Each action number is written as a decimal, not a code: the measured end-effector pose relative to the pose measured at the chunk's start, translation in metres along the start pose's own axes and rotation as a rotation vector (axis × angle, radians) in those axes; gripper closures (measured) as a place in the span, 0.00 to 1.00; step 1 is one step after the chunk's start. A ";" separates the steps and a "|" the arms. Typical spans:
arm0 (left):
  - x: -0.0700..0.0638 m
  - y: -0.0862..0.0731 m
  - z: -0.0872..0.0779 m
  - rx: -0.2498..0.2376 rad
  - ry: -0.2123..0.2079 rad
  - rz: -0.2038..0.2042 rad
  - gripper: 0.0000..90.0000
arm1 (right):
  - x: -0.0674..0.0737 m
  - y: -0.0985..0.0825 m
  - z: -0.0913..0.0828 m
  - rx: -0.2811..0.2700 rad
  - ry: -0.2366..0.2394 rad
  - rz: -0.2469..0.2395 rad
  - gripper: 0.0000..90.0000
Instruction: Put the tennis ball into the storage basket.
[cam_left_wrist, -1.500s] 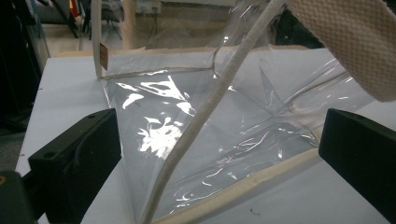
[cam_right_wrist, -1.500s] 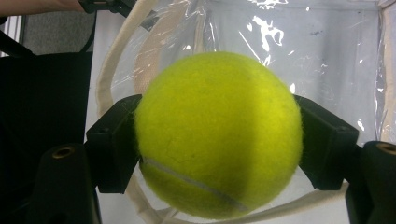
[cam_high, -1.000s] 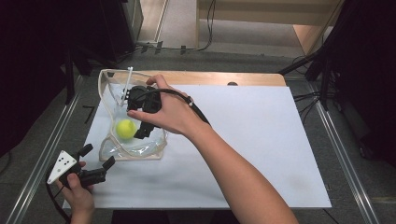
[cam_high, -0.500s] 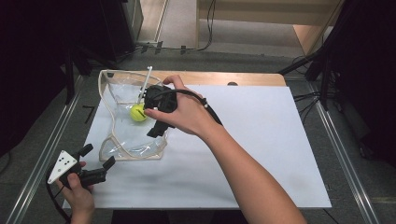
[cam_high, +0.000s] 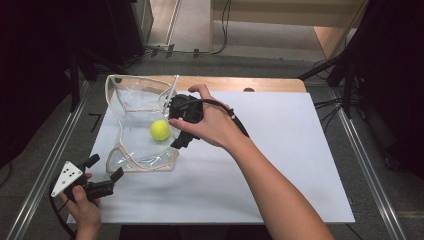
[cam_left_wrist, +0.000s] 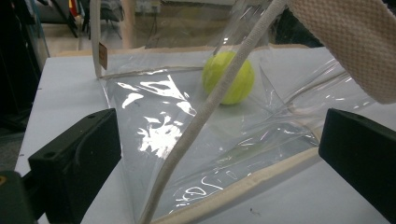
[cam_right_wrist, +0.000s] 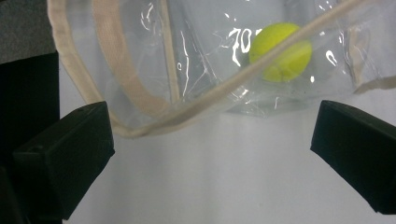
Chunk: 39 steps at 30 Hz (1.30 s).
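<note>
Surface (cam_high: 280, 165): white sheet over a wooden top, person's forearms entering from the near edge.

Clear bag (cam_high: 131, 107): transparent plastic w/ beige fabric trim, lying at the far-left part of the sheet, mouth end toward the far edge. Plastic creased and glossy; printed lettering visible on it in both gripper views, not legible. A small tag sits on the trim in the left gripper view.

Ball (cam_high: 160, 130): yellow-green tennis ball, seen through the plastic, inside the bag, approx. mid-bag toward its right side. Left gripper view shows the ball (cam_left_wrist: 229, 77) behind a trim cord that crosses in front of it; right gripper view shows the ball (cam_right_wrist: 280, 45) likewise behind a trim line.

Right gripper (cam_high: 181, 125): held in the right hand (cam_high: 210, 125) at the bag's right edge, just beside the ball. Its fingers stand wide apart in its own view, nothing between them; bag trim hangs above the gap, white sheet below.

Left gripper (cam_high: 104, 170): held in the left hand (cam_high: 82, 207) at the near-left corner of the sheet, near the bag's near edge, contact w/ bag cannot be told. Fingers (cam_left_wrist: 79, 163) wide apart, pointing at the bag, gripping nothing.
</note>
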<state>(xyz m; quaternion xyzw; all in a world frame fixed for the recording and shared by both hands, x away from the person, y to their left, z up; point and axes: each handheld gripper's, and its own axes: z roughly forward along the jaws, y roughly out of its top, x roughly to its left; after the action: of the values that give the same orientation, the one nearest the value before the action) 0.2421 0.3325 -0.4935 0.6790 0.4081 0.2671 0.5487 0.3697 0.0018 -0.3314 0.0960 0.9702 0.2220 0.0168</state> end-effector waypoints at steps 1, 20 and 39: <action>0.000 0.000 0.000 0.001 0.000 0.002 0.00 | -0.001 -0.002 0.001 -0.004 -0.001 0.000 0.00; 0.000 0.000 -0.001 0.001 -0.002 0.001 0.00 | -0.009 -0.045 0.010 0.015 -0.001 0.064 0.00; -0.001 -0.001 -0.001 -0.001 -0.002 0.000 0.00 | -0.014 -0.102 0.021 -0.002 -0.017 0.158 0.00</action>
<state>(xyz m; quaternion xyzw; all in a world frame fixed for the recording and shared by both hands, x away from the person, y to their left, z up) 0.2409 0.3323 -0.4938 0.6791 0.4074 0.2669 0.5492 0.3673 -0.0817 -0.3946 0.1740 0.9591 0.2230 0.0076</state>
